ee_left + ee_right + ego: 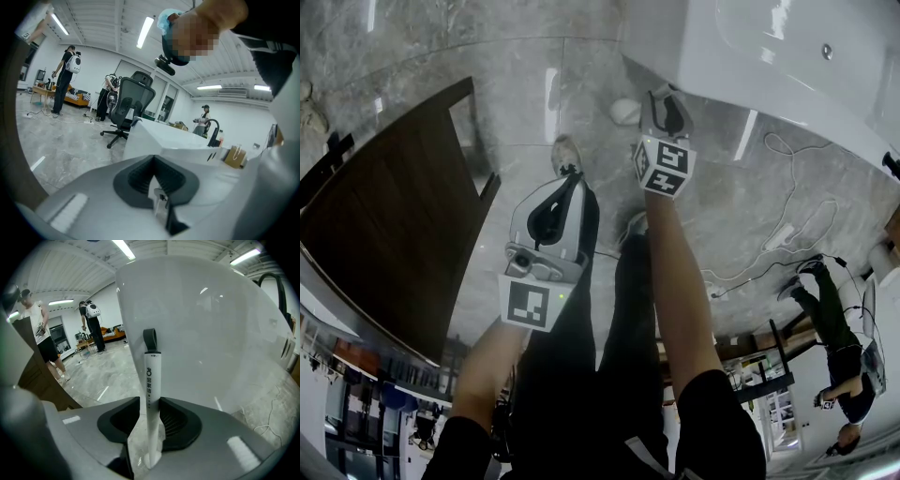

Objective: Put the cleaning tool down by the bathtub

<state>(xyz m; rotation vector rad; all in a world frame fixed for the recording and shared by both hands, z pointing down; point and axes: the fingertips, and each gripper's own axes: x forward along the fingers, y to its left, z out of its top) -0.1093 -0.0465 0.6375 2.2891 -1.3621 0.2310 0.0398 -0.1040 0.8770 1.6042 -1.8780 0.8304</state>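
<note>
Handle of cleaning tool (150, 376) shows only in the right gripper view; the head view hides it behind my right claw (667, 98). Long axis upright: loop end at 12 o'clock, foot at 6, close by the bathtub (211, 333) wall. Right jaws stand apart either side, not pinching. Left claw (154, 164): tips together, empty, at 8 o'clock from the right one.

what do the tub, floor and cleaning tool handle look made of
Bathtub: glossy white, likely acrylic or enamel; it shows bright highlights.
Floor: polished grey stone or marble-look tile, veined, with seams and glare.
Cleaning tool handle: smooth white plastic, apparently, with printed marks and a dark loop.
</note>
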